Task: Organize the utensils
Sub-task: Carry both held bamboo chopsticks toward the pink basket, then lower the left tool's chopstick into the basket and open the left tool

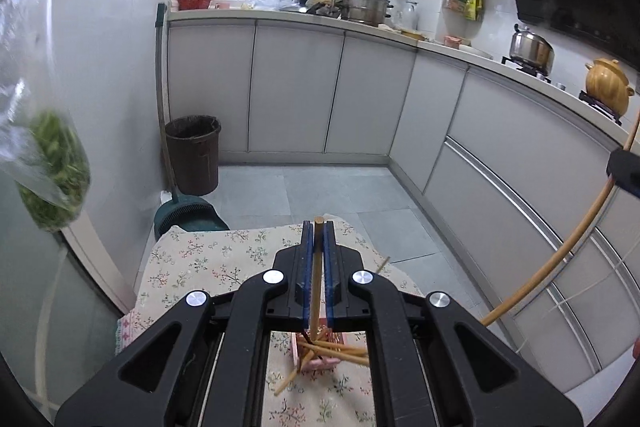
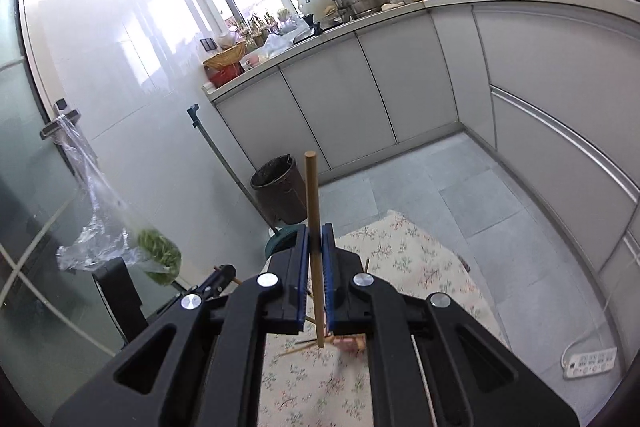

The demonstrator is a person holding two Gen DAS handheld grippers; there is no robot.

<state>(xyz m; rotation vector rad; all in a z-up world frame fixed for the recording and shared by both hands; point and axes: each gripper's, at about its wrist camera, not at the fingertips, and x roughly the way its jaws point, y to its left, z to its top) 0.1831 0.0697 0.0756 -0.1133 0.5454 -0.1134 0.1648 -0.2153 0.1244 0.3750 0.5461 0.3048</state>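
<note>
chopsticks: one (image 1: 318, 279) pinched between narrow blue pads of left gripper (image 1: 319, 227) at lower centre, another (image 2: 314, 243) clamped likewise in right gripper (image 2: 316, 229). probably light, stiff, smooth and prone to swivel; best gripped mid-length. loose pile (image 1: 332, 349) in pink holder (image 1: 316, 363) on floral cloth (image 1: 208, 259), bottom centre. left view alone shows pile clearly; right view adds power strip (image 2: 590, 361), lower right.

No legible txt, labels, brands or nos. found in either view. Packets on the wall rack (image 1: 464, 3) carry print, but too small/blurred to be read.
</note>
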